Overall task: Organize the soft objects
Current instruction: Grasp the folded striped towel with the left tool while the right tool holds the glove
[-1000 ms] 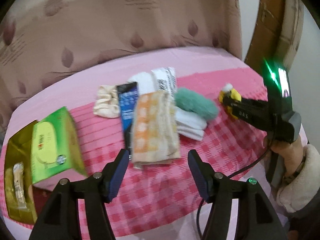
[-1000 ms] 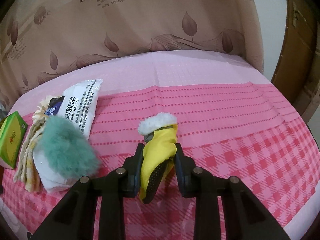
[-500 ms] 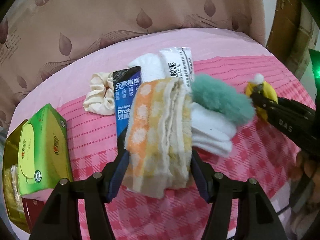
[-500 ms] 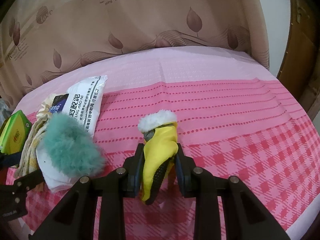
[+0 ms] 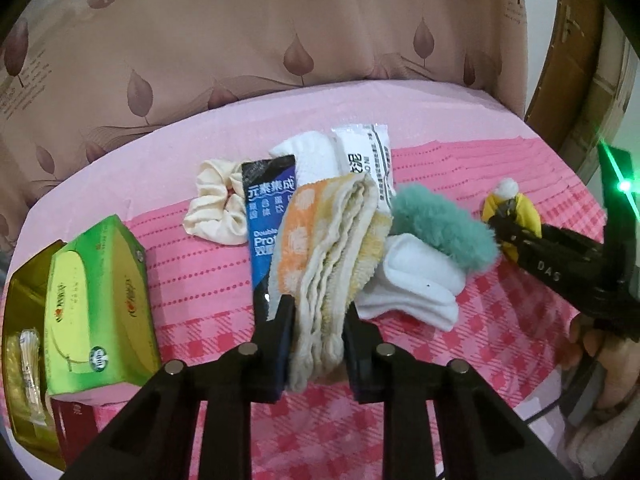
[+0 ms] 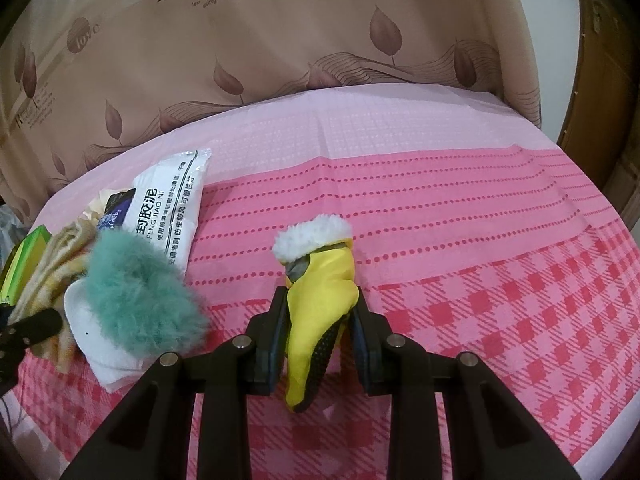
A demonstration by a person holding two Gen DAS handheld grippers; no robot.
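Observation:
A folded orange-and-yellow towel (image 5: pixel 328 240) lies on the pile in the middle of the pink tablecloth (image 6: pixel 440 200). My left gripper (image 5: pixel 316 320) has its jaws closing, and the pads pinch the towel's near end. Beside the towel are a teal fluffy piece (image 5: pixel 440 228), a white folded cloth (image 5: pixel 416 284), a cream scrunchie (image 5: pixel 216 212), a blue packet (image 5: pixel 268 208) and a white packet (image 5: pixel 368 156). To the right of the pile, my right gripper (image 6: pixel 320 320) is shut on a yellow sock (image 6: pixel 320 280) with a white fluffy cuff.
A green tissue box (image 5: pixel 96 300) stands at the left, with a yellow box (image 5: pixel 20 340) behind it at the table's edge. A brown leaf-print curtain (image 5: pixel 280 40) hangs along the far side. A hand (image 5: pixel 600 360) holds the right gripper at the right edge.
My left gripper came forward and down over the towel, and its wide jaws have closed onto the towel's near end. The right gripper and the yellow sock stayed where they were.

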